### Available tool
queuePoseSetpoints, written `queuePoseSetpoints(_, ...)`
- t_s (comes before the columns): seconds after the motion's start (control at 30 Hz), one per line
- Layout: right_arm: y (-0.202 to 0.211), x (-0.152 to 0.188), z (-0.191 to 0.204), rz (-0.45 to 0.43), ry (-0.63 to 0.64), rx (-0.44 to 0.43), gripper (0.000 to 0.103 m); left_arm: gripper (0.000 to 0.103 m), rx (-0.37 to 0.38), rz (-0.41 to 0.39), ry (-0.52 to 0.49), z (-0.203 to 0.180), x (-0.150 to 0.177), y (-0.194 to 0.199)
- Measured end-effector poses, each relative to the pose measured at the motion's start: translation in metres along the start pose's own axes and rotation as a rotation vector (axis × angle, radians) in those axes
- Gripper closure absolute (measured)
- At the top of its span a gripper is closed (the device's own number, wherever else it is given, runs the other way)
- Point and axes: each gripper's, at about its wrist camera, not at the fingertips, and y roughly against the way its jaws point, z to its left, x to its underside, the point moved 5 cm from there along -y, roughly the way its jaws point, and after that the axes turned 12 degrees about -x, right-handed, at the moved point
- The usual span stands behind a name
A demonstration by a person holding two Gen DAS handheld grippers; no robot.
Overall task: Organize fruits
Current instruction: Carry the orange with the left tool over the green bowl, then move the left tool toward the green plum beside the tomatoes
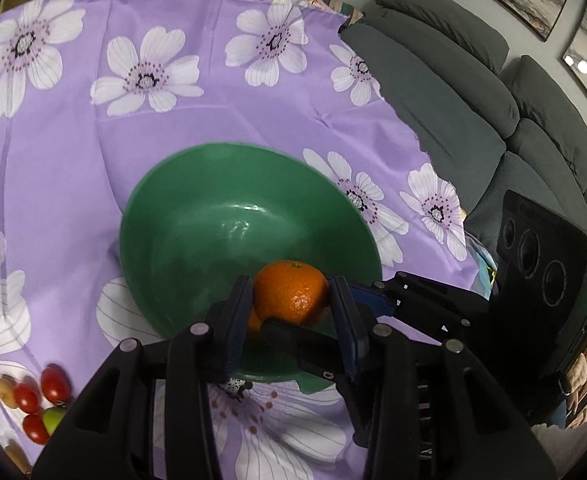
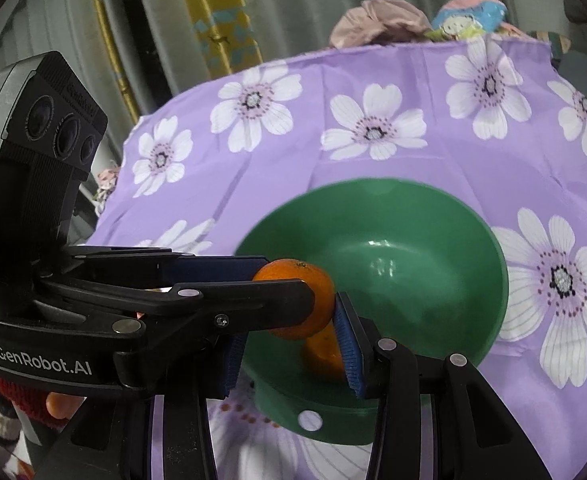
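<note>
Pinching round orange mandarins, left tool (image 1: 289, 300) and right tool (image 2: 289, 344), crossed above green plastic bowl (image 1: 197, 216); lower second mandarin (image 2: 325, 354), seemingly pinched too; release separately, low.

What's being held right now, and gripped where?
One round orange mandarin, over the green plastic bowl: left gripper pinches its sides; right gripper seems to clamp it crosswise, one pad hidden.

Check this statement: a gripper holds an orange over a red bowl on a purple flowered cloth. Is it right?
Not quite. The bowl is green, not red, as the left wrist view shows. The rest stands: the left gripper holds an orange over it on the purple flowered cloth.
</note>
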Motion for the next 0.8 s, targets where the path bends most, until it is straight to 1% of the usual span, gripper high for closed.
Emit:
queuePoseSetpoints(0.13,-0.005,0.005,-0.007,0.031,-0.027,0.007,0.059,0.063,0.003,0.028,0.019,0.002,0.003,-0.010)
queuePoseSetpoints(0.27,-0.007,0.007,-0.007,0.061,-0.015,0.045,0.059,0.063,0.005,0.058,0.055,0.006,0.005,-0.017)
queuePoseSetpoints(0.33,-0.007,0.008,-0.008,0.071,-0.021,0.052,0.059,0.064,0.003,0.062,0.082,0.010,0.006,-0.017)
queuePoseSetpoints(0.4,-0.005,0.009,-0.008,0.064,-0.026,0.048,0.059,0.063,0.002,0.056,0.110,0.015,0.006,-0.014)
queuePoseSetpoints(0.43,-0.002,0.010,-0.008,0.059,-0.026,0.051,0.059,0.062,0.000,0.045,0.124,0.018,0.005,-0.009)
queuePoseSetpoints(0.5,0.003,0.010,-0.007,0.050,-0.022,0.057,0.059,0.054,-0.009,0.021,0.145,0.024,0.004,0.001)
queuePoseSetpoints(0.6,0.013,0.009,-0.009,0.032,-0.018,0.063,0.059,0.044,-0.028,-0.023,0.187,0.039,0.005,0.024)
queuePoseSetpoints(0.67,0.020,0.008,-0.010,0.014,-0.027,0.058,0.059,0.041,-0.060,-0.044,0.204,0.051,0.008,0.038)
queuePoseSetpoints(0.7,0.024,0.008,-0.011,0.004,-0.032,0.053,0.059,0.040,-0.088,-0.058,0.216,0.059,0.012,0.048)
queuePoseSetpoints(0.8,0.032,0.007,-0.010,-0.014,-0.038,0.045,0.059,0.040,-0.143,-0.081,0.254,0.081,0.025,0.070)
